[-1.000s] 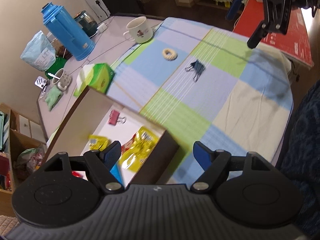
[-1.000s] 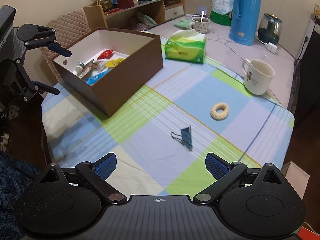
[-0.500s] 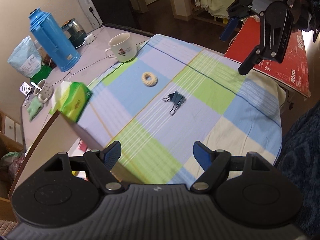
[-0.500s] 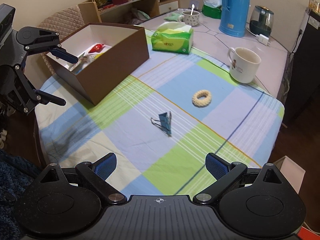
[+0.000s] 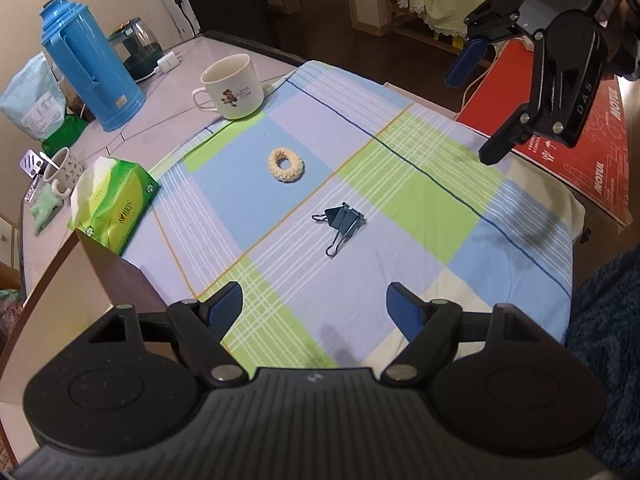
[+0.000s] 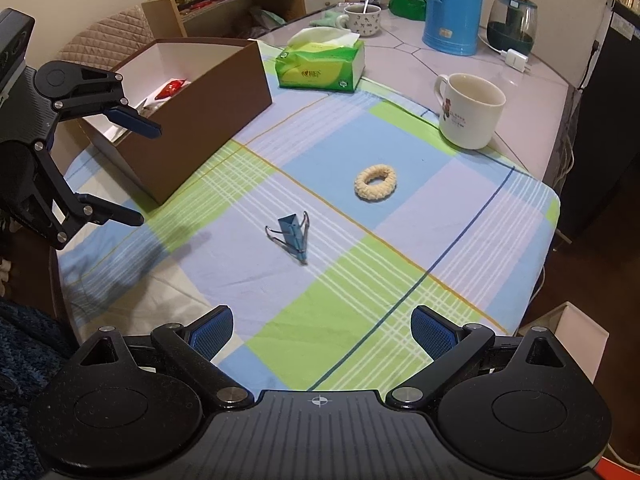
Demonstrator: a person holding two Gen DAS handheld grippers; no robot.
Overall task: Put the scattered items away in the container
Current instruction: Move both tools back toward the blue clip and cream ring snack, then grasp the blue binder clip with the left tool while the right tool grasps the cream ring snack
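Checked cloth (image 6: 400, 280) covers near end of tabletop (image 6: 420, 64). White mug (image 6: 470, 110) at cloth edge. Green tissue pack (image 6: 320, 65) beside it. Blue thermos (image 6: 452, 4), small cup with spoon (image 6: 362, 19), kettle (image 6: 512, 26) on bare tabletop behind.

We see the tabletop (image 6: 404, 48) carrying a checked cloth (image 6: 360, 288), with binder clip (image 6: 294, 232), scrunchie (image 6: 375, 182), brown box (image 6: 200, 120), mug (image 6: 470, 110) and tissue pack (image 6: 320, 66) on it.

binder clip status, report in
Both hand-held grippers open, empty: left, right. Binder clip and cream ring loose on the cloth, outside the brown box. Nothing blocking the clip.
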